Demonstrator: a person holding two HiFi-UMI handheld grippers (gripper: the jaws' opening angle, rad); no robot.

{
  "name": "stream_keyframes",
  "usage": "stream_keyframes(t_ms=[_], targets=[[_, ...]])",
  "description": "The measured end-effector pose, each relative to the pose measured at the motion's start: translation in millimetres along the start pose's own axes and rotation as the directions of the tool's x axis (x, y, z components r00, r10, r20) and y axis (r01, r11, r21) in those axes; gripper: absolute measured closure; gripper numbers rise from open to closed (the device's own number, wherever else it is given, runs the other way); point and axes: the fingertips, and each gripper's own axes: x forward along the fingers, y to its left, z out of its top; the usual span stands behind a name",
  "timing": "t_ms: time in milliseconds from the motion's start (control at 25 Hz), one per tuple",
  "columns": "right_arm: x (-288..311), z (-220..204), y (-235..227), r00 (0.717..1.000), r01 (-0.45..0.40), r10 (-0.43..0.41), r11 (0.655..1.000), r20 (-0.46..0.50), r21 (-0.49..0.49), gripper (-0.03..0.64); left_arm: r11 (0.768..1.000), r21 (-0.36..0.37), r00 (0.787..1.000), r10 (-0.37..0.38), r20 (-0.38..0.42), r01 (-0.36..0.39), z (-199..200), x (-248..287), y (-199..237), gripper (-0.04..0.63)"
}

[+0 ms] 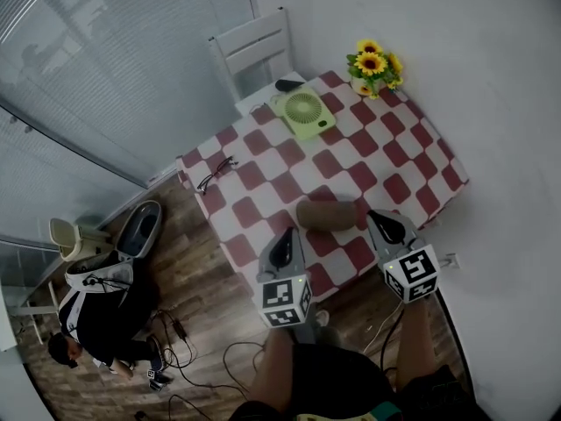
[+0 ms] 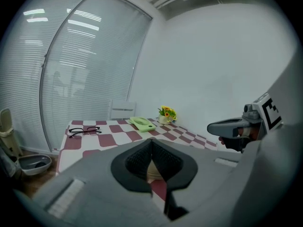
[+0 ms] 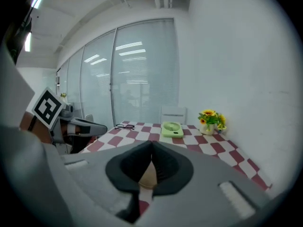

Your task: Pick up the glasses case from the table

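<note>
A tan, rounded glasses case [image 1: 326, 214] lies on the red-and-white checked table [image 1: 412, 160] close to its near edge. My left gripper [image 1: 287, 237] hovers just left of the case and my right gripper [image 1: 379, 218] just right of it; neither touches it. In the left gripper view the left gripper [image 2: 151, 144] has its pads together, and a bit of the case [image 2: 152, 170] shows below them. In the right gripper view the right gripper [image 3: 151, 148] is shut too, with the case [image 3: 148, 176] showing through the gap beneath. Nothing is held.
A pair of black glasses [image 1: 215, 174] lies at the table's left edge. A green fan [image 1: 302, 112] and a pot of sunflowers [image 1: 375, 67] stand at the far end, with a white chair [image 1: 254, 51] behind. A person [image 1: 96, 314] crouches on the floor among cables at the left.
</note>
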Motion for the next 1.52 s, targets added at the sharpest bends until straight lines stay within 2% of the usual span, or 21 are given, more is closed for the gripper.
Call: stream_keyframes(t_ms=[240, 360, 440, 520, 560, 640, 800, 1000, 1120, 1200, 1280, 1520], targets=[[43.7, -6.7, 12.8, 0.983, -0.125, 0.106, 0.984, -0.151, -0.125, 0.612, 0.999, -0.039, 0.999, -0.010, -0.036, 0.008, -13.3, 13.3, 10.8, 0.588], [65.3, -14.1, 30.4, 0.947, -0.238, 0.184, 0.952, -0.263, -0.194, 0.520, 0.998, -0.056, 0.999, -0.020, -0.044, 0.018, -16.9, 20.8, 17.1, 0.588], [76.2, -24.3, 46.5, 0.905, -0.331, 0.239, 0.915, -0.353, -0.231, 0.478, 0.997, -0.073, 0.998, -0.020, -0.051, 0.017, -20.2, 23.1, 22.9, 0.588], [84.8, -36.8, 60.9, 0.852, -0.419, 0.278, 0.871, -0.444, -0.258, 0.386, 0.996, -0.089, 0.998, -0.020, -0.057, 0.015, -22.7, 24.9, 29.3, 0.588], [88.8, -42.6, 65.3, 0.828, -0.450, 0.281, 0.850, -0.486, -0.274, 0.348, 0.995, -0.096, 0.998, -0.020, -0.058, 0.014, -23.5, 26.2, 32.9, 0.588], [96.9, -52.5, 69.4, 0.787, -0.490, 0.263, 0.817, -0.559, -0.306, 0.313, 0.994, -0.110, 0.998, -0.021, -0.060, 0.015, -25.1, 28.9, 40.2, 0.588], [108.2, -72.2, 73.9, 0.698, -0.566, 0.218, 0.752, -0.682, -0.338, 0.274, 0.991, -0.130, 0.997, -0.032, -0.073, 0.022, -30.5, 32.0, 47.6, 0.587], [115.3, -97.7, 75.7, 0.568, -0.660, 0.167, 0.677, -0.806, -0.325, 0.245, 0.990, -0.139, 0.996, -0.040, -0.085, 0.028, -34.0, 36.2, 54.0, 0.586], [120.0, -109.5, 72.0, 0.516, -0.700, 0.120, 0.630, -0.848, -0.336, 0.229, 0.989, -0.148, 0.994, -0.034, -0.100, 0.019, -38.7, 40.3, 58.2, 0.588], [122.7, -116.3, 70.9, 0.498, -0.720, 0.098, 0.601, -0.862, -0.347, 0.229, 0.988, -0.157, 0.994, -0.025, -0.106, 0.008, -41.6, 41.1, 60.0, 0.588], [124.2, -121.2, 71.3, 0.492, -0.729, 0.093, 0.588, -0.866, -0.351, 0.229, 0.988, -0.155, 0.994, -0.019, -0.111, 0.002, -42.1, 42.0, 60.5, 0.586], [124.0, -120.0, 71.9, 0.510, -0.726, 0.124, 0.592, -0.851, -0.349, 0.230, 0.990, -0.139, 0.996, 0.007, -0.092, -0.020, -30.5, 45.3, 62.5, 0.588]])
